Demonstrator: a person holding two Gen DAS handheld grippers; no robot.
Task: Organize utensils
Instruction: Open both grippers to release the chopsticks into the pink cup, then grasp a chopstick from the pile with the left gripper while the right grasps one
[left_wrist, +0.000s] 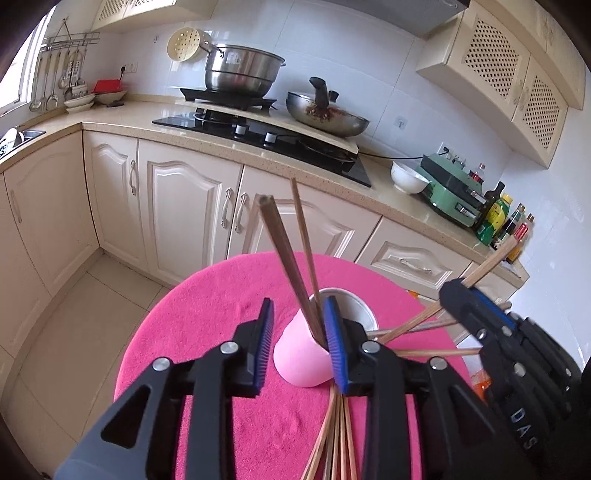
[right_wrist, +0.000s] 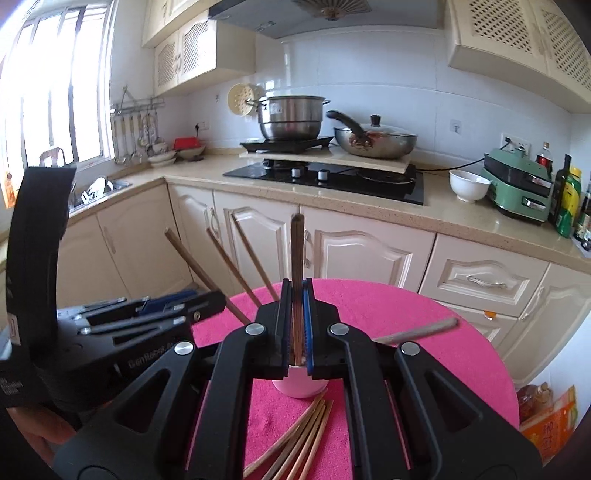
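Note:
A pink cup (left_wrist: 301, 356) stands on a round table with a pink cloth (left_wrist: 207, 332). Dark wooden chopsticks (left_wrist: 286, 258) lean in the cup. My left gripper (left_wrist: 301, 349) is open, its jaws either side of the cup's near wall, empty. My right gripper (right_wrist: 295, 325) is shut on a dark chopstick (right_wrist: 296, 258) that stands upright over the cup (right_wrist: 299, 386). It also shows at the right of the left wrist view (left_wrist: 476, 299). Several light chopsticks (left_wrist: 334, 443) lie loose on the cloth in front of the cup, also in the right wrist view (right_wrist: 299, 439).
More chopsticks (left_wrist: 424, 326) lie on the cloth right of the cup. Behind the table runs a counter (left_wrist: 122, 118) with a hob, a steel pot (left_wrist: 240, 70), a wok (left_wrist: 325, 114), a white bowl (left_wrist: 408, 177) and bottles (left_wrist: 496, 218). Floor lies left.

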